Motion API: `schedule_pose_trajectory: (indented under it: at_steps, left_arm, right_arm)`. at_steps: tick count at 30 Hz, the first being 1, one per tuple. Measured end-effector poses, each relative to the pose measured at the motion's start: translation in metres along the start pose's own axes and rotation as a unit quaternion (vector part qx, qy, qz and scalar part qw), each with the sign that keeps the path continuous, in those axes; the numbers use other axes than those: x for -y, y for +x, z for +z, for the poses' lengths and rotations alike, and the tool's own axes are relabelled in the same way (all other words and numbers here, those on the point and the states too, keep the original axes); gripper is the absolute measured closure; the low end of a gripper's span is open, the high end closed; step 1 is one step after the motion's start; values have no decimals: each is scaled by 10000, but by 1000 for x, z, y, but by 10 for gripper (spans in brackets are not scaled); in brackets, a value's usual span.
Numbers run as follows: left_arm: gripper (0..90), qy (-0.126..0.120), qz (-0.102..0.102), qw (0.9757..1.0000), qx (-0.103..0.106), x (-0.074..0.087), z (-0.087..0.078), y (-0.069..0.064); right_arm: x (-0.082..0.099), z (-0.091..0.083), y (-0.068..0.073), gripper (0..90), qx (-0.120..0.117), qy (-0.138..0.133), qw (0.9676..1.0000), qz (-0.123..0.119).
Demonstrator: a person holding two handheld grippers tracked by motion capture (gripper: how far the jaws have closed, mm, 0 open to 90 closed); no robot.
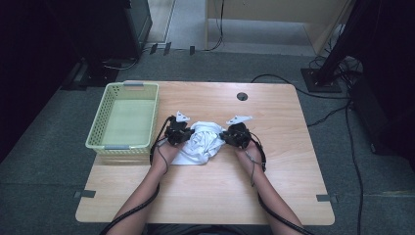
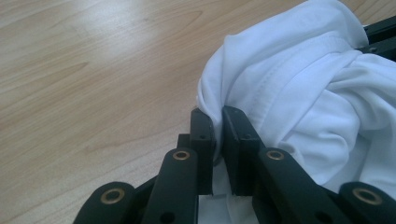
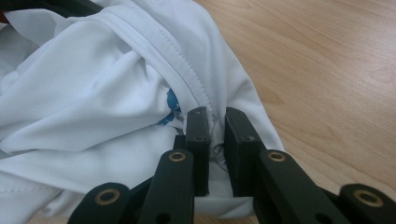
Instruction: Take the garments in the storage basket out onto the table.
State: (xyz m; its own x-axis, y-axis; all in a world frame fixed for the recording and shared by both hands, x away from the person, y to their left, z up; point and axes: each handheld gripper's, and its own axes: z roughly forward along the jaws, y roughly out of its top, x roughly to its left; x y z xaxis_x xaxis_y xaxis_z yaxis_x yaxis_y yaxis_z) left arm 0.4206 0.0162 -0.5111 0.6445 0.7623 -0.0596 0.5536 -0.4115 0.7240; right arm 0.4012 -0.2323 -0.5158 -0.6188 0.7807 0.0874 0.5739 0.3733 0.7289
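**Both claws pinching a crumpled white shirt on the table**

Grey carpet surrounds a pale wooden table (image 1: 205, 191), seen from above, with cables trailing across the floor behind it. Near the middle of the table lies a bunched white garment (image 1: 201, 142), and everything else is placed from it. To its left, well apart, stands a light green plastic basket (image 1: 103, 115) with nothing visible in it. Beyond the garment, toward the far edge, sits a small dark round cable hole (image 1: 242, 96).

I hold a claw in each hand, forearms coming in from the near edge. My left claw (image 1: 177, 133) sits at the garment's left side, my right claw (image 1: 236, 134) at its right side. Looking along the left claw (image 2: 218, 114), the jaws are nearly together with a fold of white cloth (image 2: 299, 88) pressed between them. Looking along the right claw (image 3: 216, 115), the jaws are likewise almost closed, nipping cloth just below a stitched hem (image 3: 187, 70), beside a small blue printed mark (image 3: 172, 105).

My judgement of the risks: each grip takes only a thin fold, so if I lift or pull apart quickly, the slick cloth may slide out of one claw and the garment would swing from the other. Because it is bunched, I may also be holding two layers that do not belong together, leaving it twisted when spread. Carried leftward too low, it could catch the basket's rim.
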Motion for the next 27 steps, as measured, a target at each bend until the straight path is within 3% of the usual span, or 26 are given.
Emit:
schedule_pose_trajectory:
  at_steps: [12, 19, 27]
  left_arm:
    - [845, 7, 110, 9999, 35, 9, -7, -18]
    - [838, 36, 132, 9997, 200, 16, -13, -31]
    - [837, -1, 310, 9993, 221, 26, -20, -48]
  right_arm:
    - [12, -10, 1, 818, -40, -83, 9999, -64]
    - [22, -20, 3, 816, -54, -72, 9999, -107]
    - [36, -33, 8, 814, -90, -91, 9998, -125]
